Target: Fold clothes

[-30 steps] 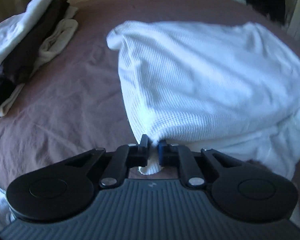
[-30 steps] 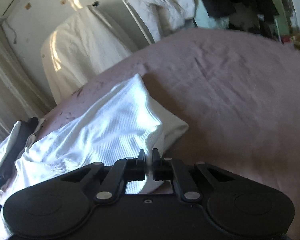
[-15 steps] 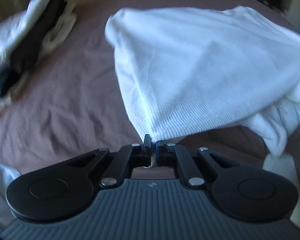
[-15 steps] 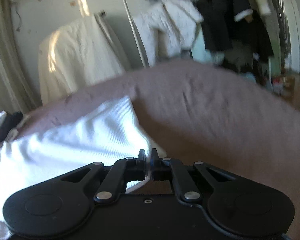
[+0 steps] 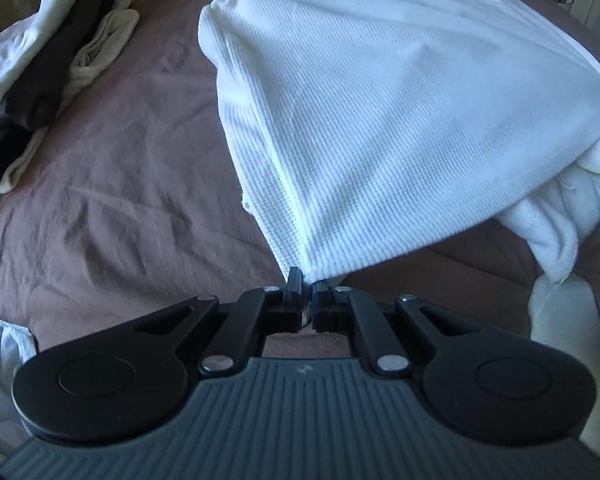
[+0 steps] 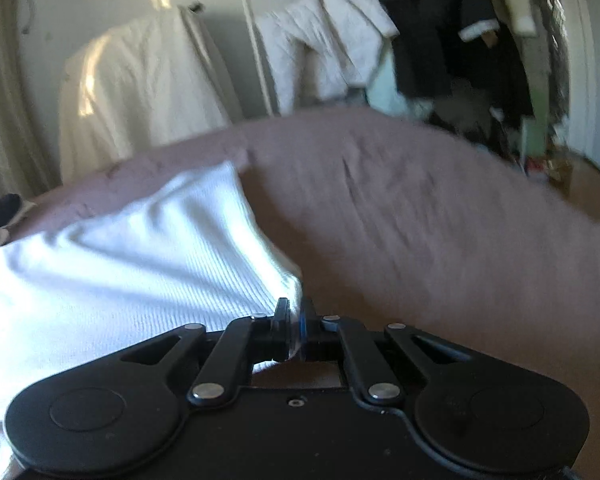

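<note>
Against a second ago, the left gripper (image 5: 306,280) has tipped further down toward the bed (image 5: 120,208), and the white shirt (image 5: 380,120) it holds now stretches out tauter from its tips, with fewer loose folds bunched under the near hem. More of the bed shows beneath that hem than before. The pile (image 5: 40,68) of folded clothes at the bed's far left corner lies as it did.

In the right wrist view the gripper (image 6: 294,312) has swung up: the wall, a cream garment (image 6: 140,92) draped on a stand and a rack of hanging clothes (image 6: 440,32) fill the top, where earlier the bed took most of the frame. The picture is blurred. The shirt (image 6: 140,264) spreads leftward from the tips, flatter than before.

Both claws are pressed together, each pinching a corner of the shirt's hem between its pads. The shirt hangs spread between the two grippers over the middle of the bed, its far end resting on the cover, a loose part drooping at the right edge of the left view.

No brand, label or writing can be read; a small pale mark on the left gripper's body is too small to make out.
</note>
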`<state>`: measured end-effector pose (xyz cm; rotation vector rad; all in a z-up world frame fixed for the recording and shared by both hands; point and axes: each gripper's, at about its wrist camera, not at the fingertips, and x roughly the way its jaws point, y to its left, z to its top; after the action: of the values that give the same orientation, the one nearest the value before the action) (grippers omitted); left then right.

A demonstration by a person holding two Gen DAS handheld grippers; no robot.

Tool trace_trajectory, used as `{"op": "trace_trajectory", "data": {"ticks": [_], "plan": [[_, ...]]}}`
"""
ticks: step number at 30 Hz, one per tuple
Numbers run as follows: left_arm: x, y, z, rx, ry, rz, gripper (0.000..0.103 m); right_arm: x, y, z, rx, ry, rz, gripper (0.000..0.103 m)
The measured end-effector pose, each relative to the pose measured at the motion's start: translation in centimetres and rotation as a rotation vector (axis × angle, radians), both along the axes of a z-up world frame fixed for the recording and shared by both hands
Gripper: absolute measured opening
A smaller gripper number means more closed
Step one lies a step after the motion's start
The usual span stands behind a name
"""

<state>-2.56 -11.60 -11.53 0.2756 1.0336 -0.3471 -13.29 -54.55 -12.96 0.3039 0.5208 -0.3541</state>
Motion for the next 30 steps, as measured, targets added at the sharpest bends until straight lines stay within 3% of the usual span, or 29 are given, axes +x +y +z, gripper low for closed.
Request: {"op": "trace_trajectory", "data": {"ticks": [6, 10, 13, 14, 16, 18, 23, 24, 27, 30], "plan": [[-0.8, 3.8, 3.2, -0.184, 0.025, 0.073, 0.007, 0.1, 0.5, 1.4, -0.048, 0.027, 0.017, 0.004], [-0.2, 6.3, 5.5, -0.205, 0.001, 0.125, 0.007, 0.4, -0.3, 1.3, 0.061, 0.08, -0.027, 0.005], [1.3, 6.5, 7.2, -0.233, -0.045, 0.11, 0.012, 0.4, -0.8, 2.2, 0.134, 0.088, -0.1, 0.013], [2.0, 5.8, 7.7, -0.252, -0.054, 0.078, 0.014, 0.5, -0.9, 2.5, 0.137, 0.092, -0.127, 0.015], [3.4, 3.9, 8.2, -0.288, -0.06, 0.007, 0.022, 0.4, -1.3, 2.9, 0.155, 0.072, -0.134, 0.036], [4.9, 0.7, 7.7, -0.317, -0.034, -0.082, 0.028, 0.0, -1.7, 3.1, 0.19, 0.02, -0.11, 0.05], [8.1, -8.1, 4.8, -0.487, 0.175, -0.142, 0.029, 0.3, -2.8, 4.2, 0.37, -0.031, -0.075, 0.054], [8.1, -9.7, 4.2, -0.469, 0.194, -0.16, 0.03, 0.5, -2.8, 4.6, 0.387, -0.045, -0.055, 0.056], [7.1, -13.2, 2.4, -0.293, 0.207, -0.212, 0.053, 1.5, -2.4, 5.3, 0.326, -0.041, 0.012, 0.066], [6.6, -13.6, 0.2, -0.06, 0.219, -0.16, 0.054, 3.0, -2.5, 5.2, 0.273, -0.003, 0.094, 0.068]]}}
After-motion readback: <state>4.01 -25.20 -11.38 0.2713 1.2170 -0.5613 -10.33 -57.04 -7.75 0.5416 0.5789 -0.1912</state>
